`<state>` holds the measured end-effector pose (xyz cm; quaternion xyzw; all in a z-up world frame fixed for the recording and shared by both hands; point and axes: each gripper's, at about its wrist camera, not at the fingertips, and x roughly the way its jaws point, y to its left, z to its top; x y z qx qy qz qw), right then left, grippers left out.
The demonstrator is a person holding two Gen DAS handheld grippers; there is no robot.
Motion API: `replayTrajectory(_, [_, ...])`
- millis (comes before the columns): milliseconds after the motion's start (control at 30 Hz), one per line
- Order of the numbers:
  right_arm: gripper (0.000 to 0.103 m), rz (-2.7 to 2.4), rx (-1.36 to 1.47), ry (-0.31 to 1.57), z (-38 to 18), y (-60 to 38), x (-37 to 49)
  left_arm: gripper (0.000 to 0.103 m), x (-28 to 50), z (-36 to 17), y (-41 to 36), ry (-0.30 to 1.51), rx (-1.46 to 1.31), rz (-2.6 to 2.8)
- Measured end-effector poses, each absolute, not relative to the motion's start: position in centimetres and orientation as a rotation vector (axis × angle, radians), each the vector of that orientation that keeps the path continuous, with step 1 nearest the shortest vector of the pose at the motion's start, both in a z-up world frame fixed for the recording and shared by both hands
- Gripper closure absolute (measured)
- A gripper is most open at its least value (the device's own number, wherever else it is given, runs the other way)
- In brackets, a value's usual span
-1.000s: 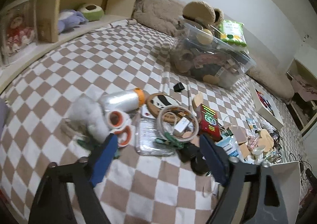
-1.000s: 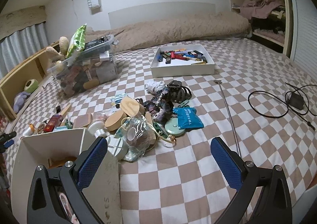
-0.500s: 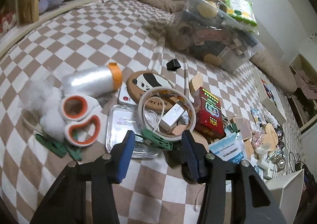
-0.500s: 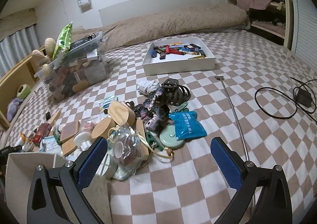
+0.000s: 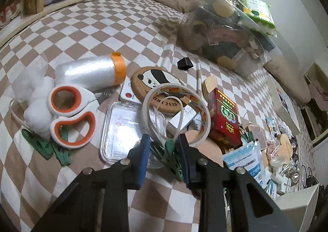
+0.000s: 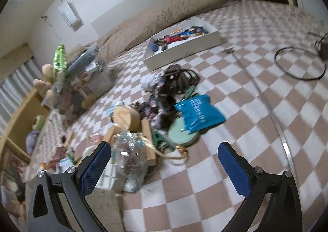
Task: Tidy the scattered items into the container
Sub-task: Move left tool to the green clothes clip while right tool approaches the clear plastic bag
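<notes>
My left gripper (image 5: 164, 149) is low over the checked bedspread, its jaws closing around a green clothespin (image 5: 171, 149) that lies between the blue pads. Just beyond it lie a tape ring (image 5: 147, 108), a clear plastic tray (image 5: 121, 127), a red box (image 5: 224, 117), a panda coaster (image 5: 157, 80) and orange-handled scissors (image 5: 69, 113). My right gripper (image 6: 164, 156) is open wide with nothing between its pads, above a pile with a clear bag (image 6: 129, 149), a blue pouch (image 6: 197, 114) and a green disc (image 6: 180, 133). The white container (image 6: 106, 207) sits at that view's lower left.
A full clear bin (image 5: 225, 32) stands behind the left pile. More green clothespins (image 5: 47, 145) lie by the scissors. A white tray of small items (image 6: 184, 47), a long metal rod (image 6: 272, 113) and a black cable (image 6: 299, 63) lie on the bed's right side.
The left gripper came down and forward onto the pile and its jaws narrowed around the green clothespin. The right gripper moved forward, dipped and rolled, staying open.
</notes>
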<state>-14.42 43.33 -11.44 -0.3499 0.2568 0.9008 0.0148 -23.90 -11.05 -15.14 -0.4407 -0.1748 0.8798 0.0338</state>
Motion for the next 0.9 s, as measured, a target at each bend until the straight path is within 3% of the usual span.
replayTrajectory(233, [0.000, 2.863, -1.153, 0.976, -11.6, 41.8, -15.6, 0.084, -21.8, -14.9, -11.0, -0.512, -1.346, 2.692])
replayTrajectory(600, [0.002, 2.831, -1.306, 0.970, -13.2, 39.9, -17.8, 0.084, -19.8, -14.7, -11.3, -0.551, -1.328, 2.688])
replayTrajectory(633, [0.005, 2.830, -1.309, 0.983, -13.3, 40.0, -17.9, 0.084, -19.8, -14.7, -11.2, -0.538, -1.330, 2.697])
replayTrajectory(700, [0.022, 2.813, -1.328, 0.973, -13.6, 40.1, -18.1, 0.084, -19.9, -14.6, -11.0, -0.511, -1.320, 2.714])
replayTrajectory(767, [0.028, 2.787, -1.364, 0.964, -14.3, 40.1, -18.4, 0.080, -20.1, -14.7, -10.7, -0.484, -1.326, 2.723])
replayTrajectory(867, [0.052, 2.777, -1.412, 0.994, -15.3, 40.2, -18.6, 0.049, -20.3, -14.8, -10.3, -0.452, -1.323, 2.736])
replayTrajectory(900, [0.056, 2.771, -1.413, 1.003, -15.5, 40.4, -18.5, 0.044, -20.3, -14.8, -10.3, -0.451, -1.314, 2.740])
